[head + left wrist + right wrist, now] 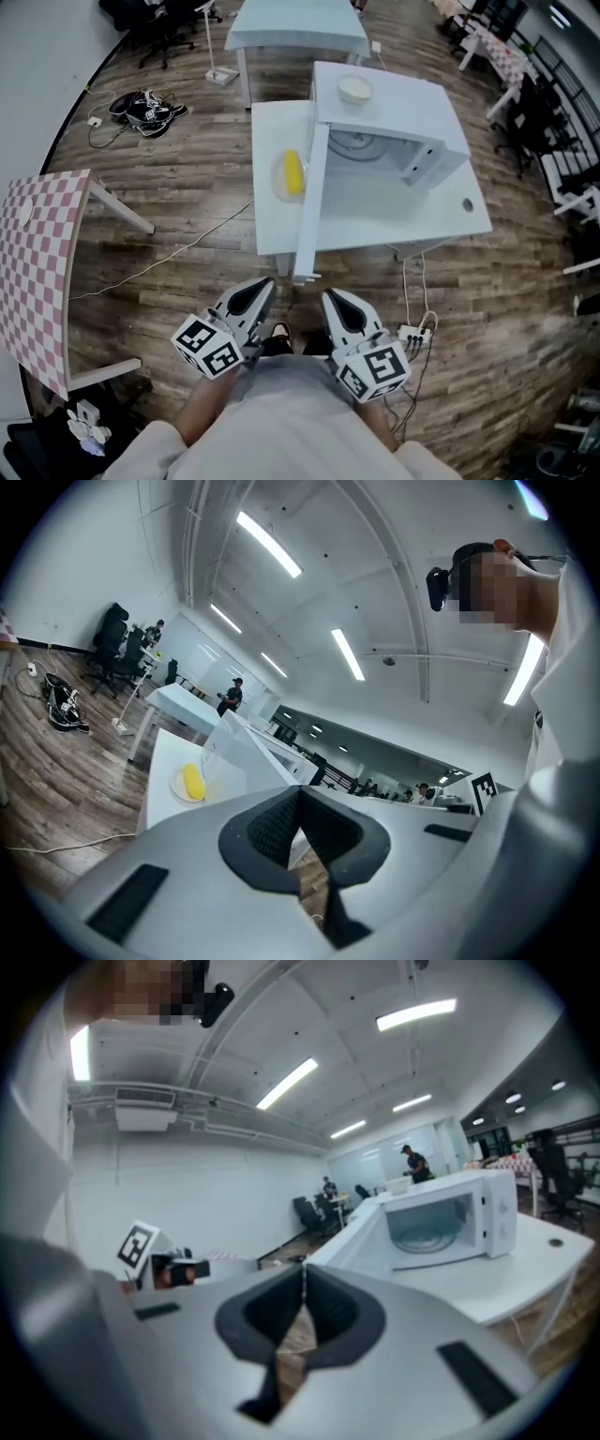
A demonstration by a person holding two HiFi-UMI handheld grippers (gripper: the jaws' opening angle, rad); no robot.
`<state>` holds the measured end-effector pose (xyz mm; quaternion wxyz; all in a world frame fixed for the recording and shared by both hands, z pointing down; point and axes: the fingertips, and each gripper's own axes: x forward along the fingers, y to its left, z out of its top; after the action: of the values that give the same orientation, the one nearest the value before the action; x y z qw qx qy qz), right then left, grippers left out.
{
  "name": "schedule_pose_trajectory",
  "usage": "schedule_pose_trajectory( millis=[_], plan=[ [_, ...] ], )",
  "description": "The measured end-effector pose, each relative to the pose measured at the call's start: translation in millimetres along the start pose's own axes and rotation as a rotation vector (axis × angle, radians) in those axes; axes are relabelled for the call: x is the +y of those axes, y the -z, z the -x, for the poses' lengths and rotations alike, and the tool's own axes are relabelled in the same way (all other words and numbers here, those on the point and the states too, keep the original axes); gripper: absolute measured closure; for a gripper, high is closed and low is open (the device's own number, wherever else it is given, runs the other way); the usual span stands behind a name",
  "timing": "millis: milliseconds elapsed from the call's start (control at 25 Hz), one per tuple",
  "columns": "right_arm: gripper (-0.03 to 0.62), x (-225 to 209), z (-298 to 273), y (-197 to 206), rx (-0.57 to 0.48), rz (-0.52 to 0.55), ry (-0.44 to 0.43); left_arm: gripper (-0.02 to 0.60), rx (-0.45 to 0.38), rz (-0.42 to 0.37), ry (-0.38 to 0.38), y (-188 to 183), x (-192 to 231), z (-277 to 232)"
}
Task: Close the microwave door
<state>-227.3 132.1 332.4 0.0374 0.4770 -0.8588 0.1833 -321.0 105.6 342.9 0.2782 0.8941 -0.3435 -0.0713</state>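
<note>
1. The microwave [389, 117] sits on the white bench [412, 220] at 12 o'clock from us. Its door [312, 202] stands wide open, edge-on, with the free end pointing to 6 o'clock.
2. The left gripper [265, 284] and right gripper [328, 298] hang low near our body, short of the door. Both pairs of fingers are together, with nothing between them.
3. We judge that fingers held together suit a push, so no grasp is needed.
4. Best contact: the left gripper on the door's outer face near the free end, swept toward 3 o'clock.
5. A plate [284, 178] with a yellow item lies just at the door's 9 o'clock, so we come in above it.
6. Finish gently, since a bowl [355, 89] rests on top of the microwave.
</note>
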Motion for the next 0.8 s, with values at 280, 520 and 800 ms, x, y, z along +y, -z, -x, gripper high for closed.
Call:
schedule_pose_trajectory(
  millis=[280, 520, 800],
  plan=[
    [0.571, -31, -26, -15, 0.014, 0.000, -0.088, 0.568, 0.021, -0.048, -0.029, -5, 11, -21],
    [0.571, -50, -47, -27, 0.040, 0.021, -0.169, 0.568, 0.011, -0.076, -0.113, -1, 23, -32],
    [0.571, -64, -64, -30, 0.080, 0.030, -0.231, 0.568, 0.013, -0.048, -0.128, 5, 28, -42]
  ],
)
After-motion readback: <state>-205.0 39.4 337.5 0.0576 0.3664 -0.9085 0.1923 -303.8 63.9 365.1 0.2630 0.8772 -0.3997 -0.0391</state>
